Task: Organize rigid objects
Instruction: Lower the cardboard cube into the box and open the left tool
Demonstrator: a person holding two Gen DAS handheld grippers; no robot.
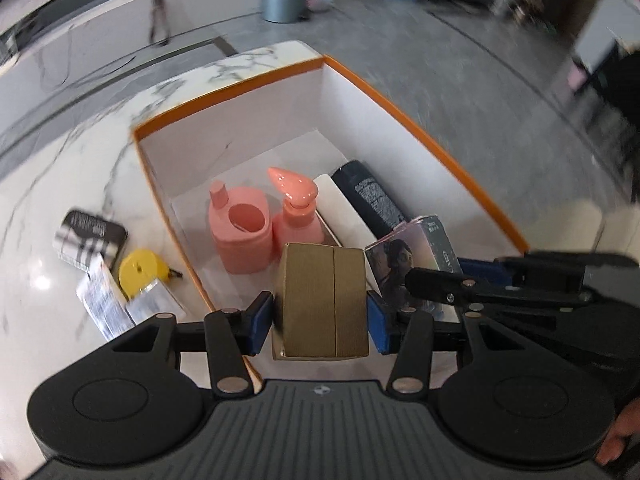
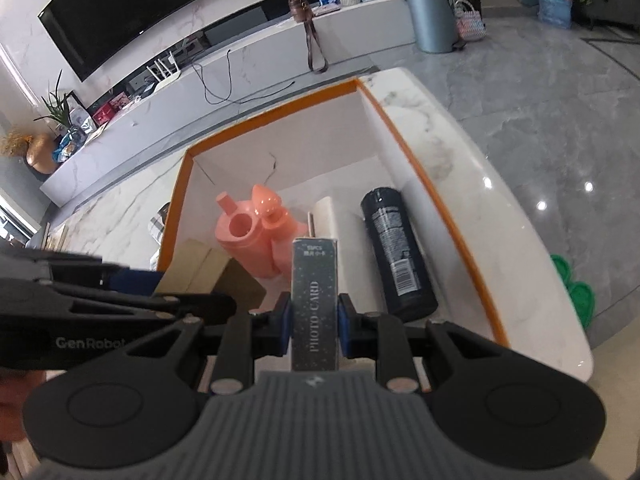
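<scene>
We are holding both grippers side by side, each tilting forward and down. Our left gripper (image 1: 320, 316) is clamping its blue pads (image 1: 261, 320) against the two sides of a tan carton (image 1: 322, 300), the jaws standing fairly wide. Our right gripper (image 2: 314, 326) is pinching a narrow grey card box (image 2: 315, 304) upright between its pads (image 2: 345, 326), the jaws standing close together. The two tools are sitting just beside each other, each showing at the edge of the other's view, and our right hand (image 1: 618, 438) is gripping from behind.
</scene>
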